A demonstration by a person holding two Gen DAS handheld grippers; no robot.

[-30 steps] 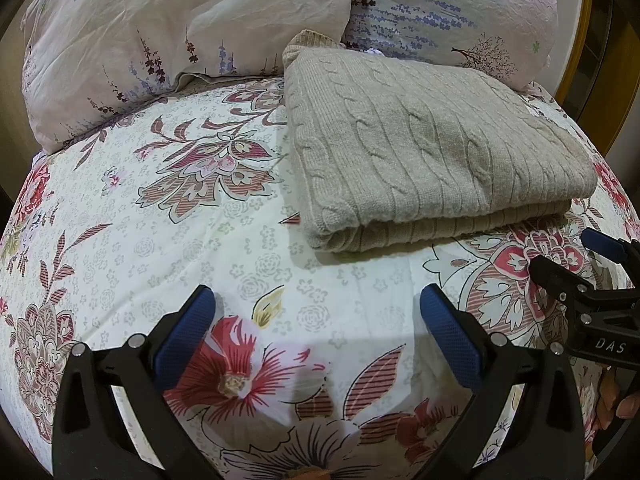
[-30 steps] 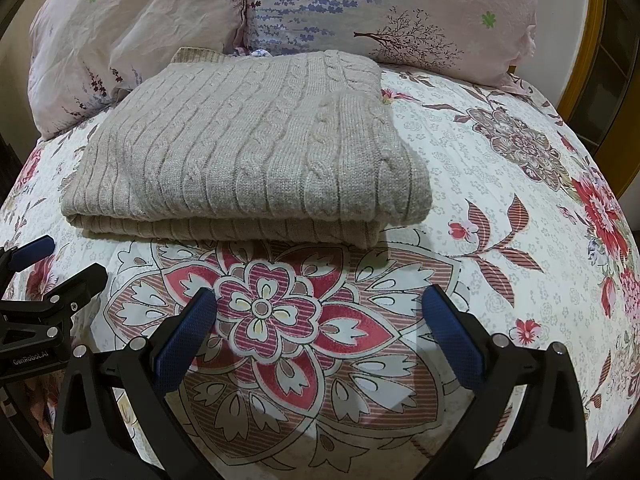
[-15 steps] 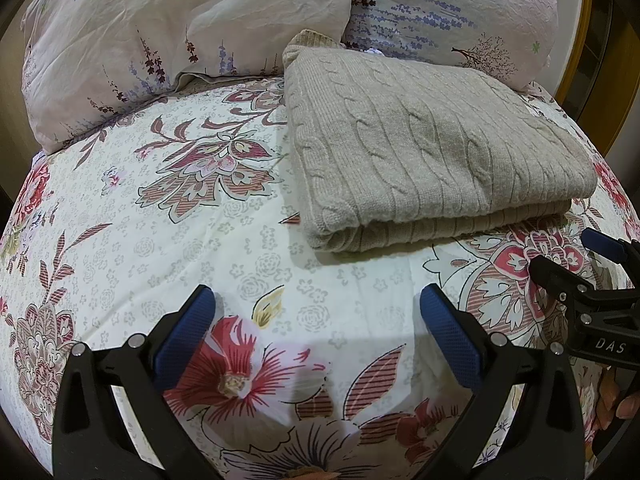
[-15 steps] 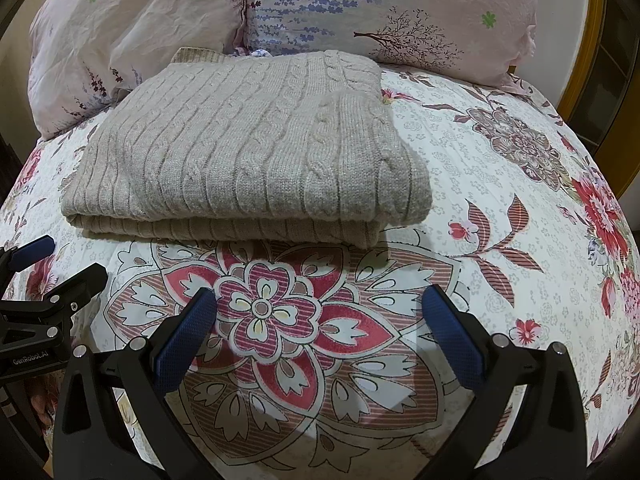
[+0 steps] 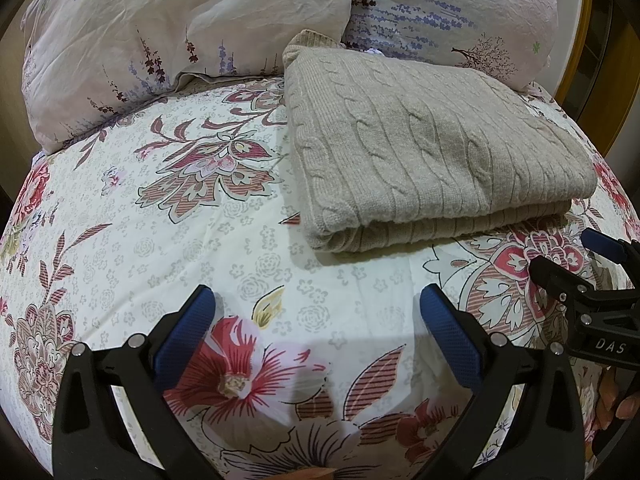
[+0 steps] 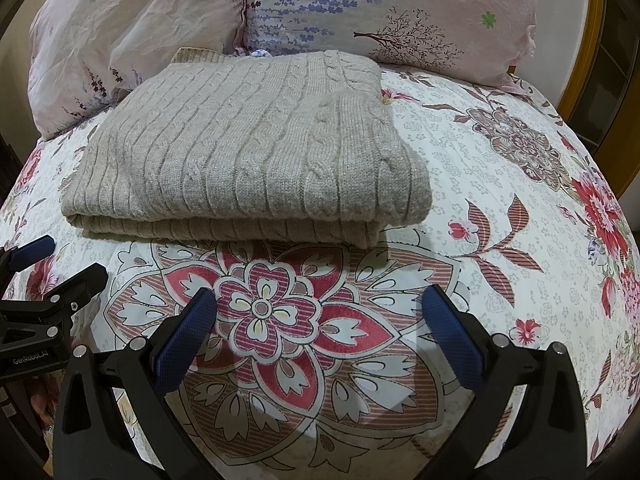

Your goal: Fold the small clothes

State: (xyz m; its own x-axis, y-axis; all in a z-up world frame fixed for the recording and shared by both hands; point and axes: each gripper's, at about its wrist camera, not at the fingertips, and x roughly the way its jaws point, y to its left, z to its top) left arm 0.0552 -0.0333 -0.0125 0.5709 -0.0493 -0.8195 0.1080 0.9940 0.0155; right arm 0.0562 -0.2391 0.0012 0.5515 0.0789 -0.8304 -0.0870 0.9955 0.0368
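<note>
A beige cable-knit sweater lies folded into a neat rectangle on the floral bedsheet; it also shows in the right wrist view. My left gripper is open and empty, hovering over the sheet in front of the sweater's left corner. My right gripper is open and empty, in front of the sweater's near edge. The right gripper shows at the right edge of the left wrist view, and the left gripper at the left edge of the right wrist view.
Two pillows lean behind the sweater at the head of the bed. A wooden frame stands at the far right. Bare floral sheet spreads to the right of the sweater.
</note>
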